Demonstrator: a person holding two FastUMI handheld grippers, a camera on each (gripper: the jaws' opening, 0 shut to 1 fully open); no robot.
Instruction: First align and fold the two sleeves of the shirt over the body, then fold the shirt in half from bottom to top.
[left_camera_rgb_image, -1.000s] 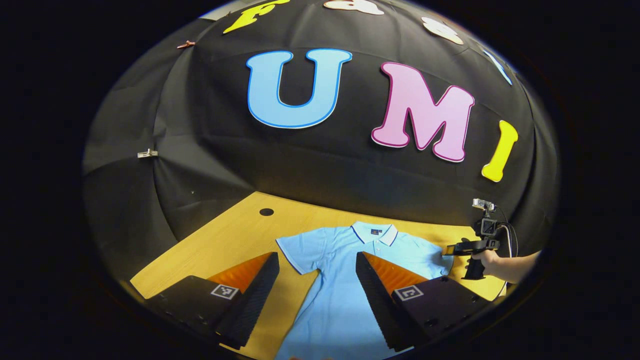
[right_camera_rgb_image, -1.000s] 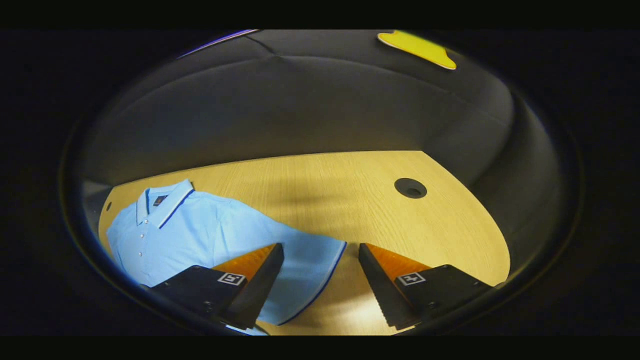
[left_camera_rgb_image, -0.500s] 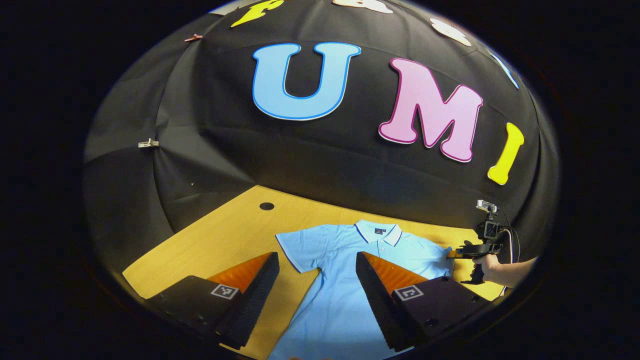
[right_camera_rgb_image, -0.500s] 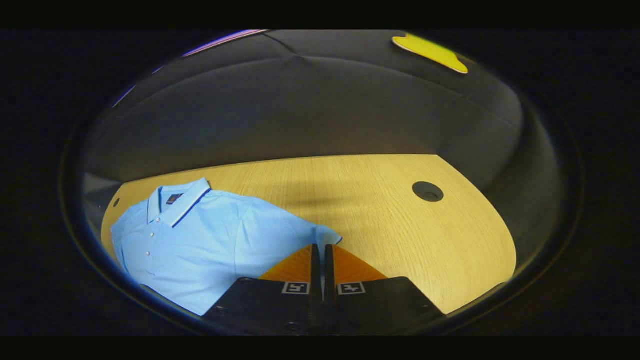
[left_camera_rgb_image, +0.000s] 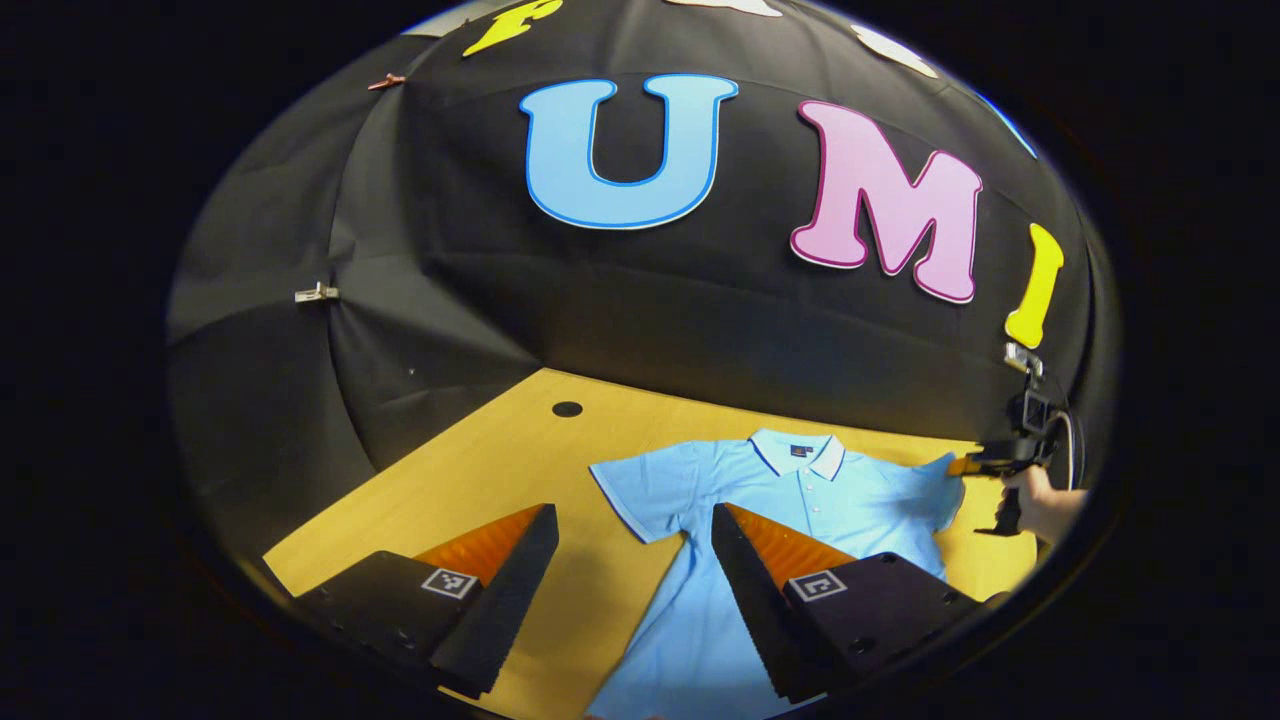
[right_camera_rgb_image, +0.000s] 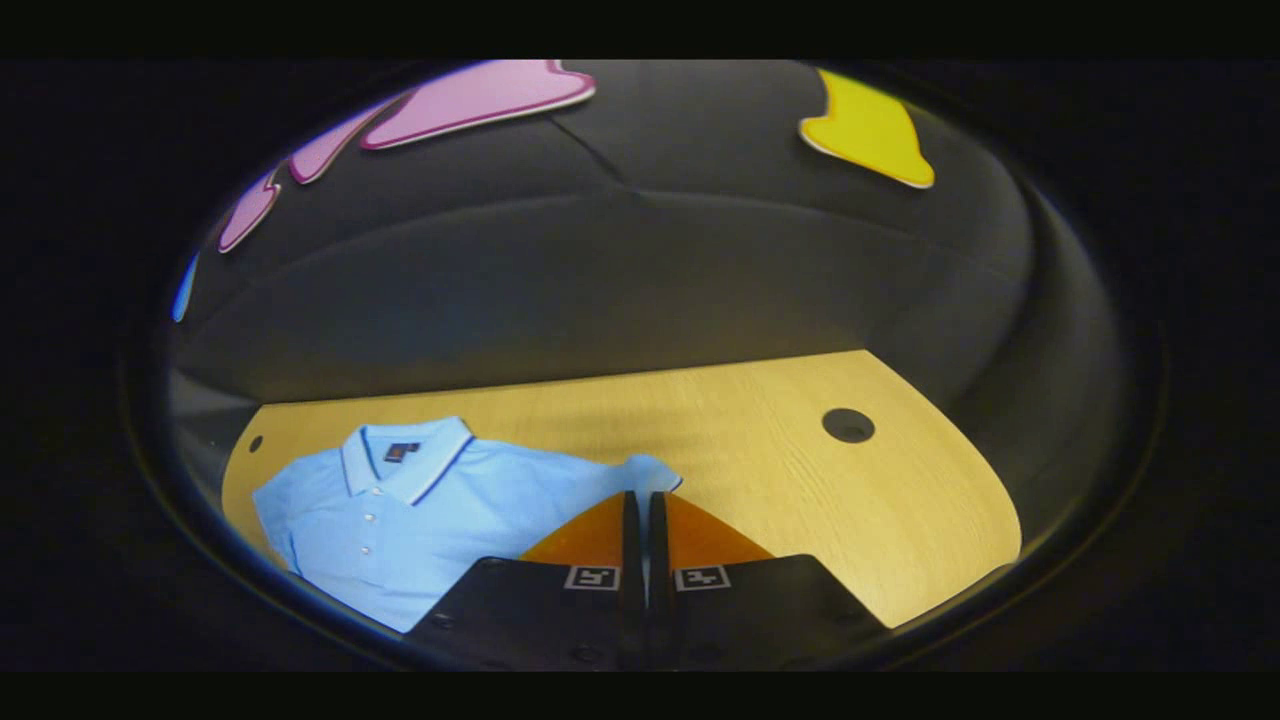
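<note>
Since a second ago, the right gripper has gone from wide apart to closed on the cuff of the shirt's right sleeve and has raised it a little off the table; in the left gripper view the same gripper, held by a hand, now sits higher than before at the far right with the sleeve lifted toward it. Both fingers meet with a sliver of cloth between them. The left gripper stands open, its fingers spread on either side of the near left sleeve and the shirt's side edge, touching nothing that can be seen. The pale blue polo shirt lies flat and face up on the wooden table, collar toward the black back wall and hem toward the viewer, so its long axis runs from near to far, while the sleeves stretch out to left and right. The step in hand looks like the first sleeve fold. Next, the pinched cuff probably needs carrying inward across the chest and laying flat, with the other sleeve likely grasped and folded to match, its edge lined up with the first. The bottom-to-top fold is not yet begun.
</note>
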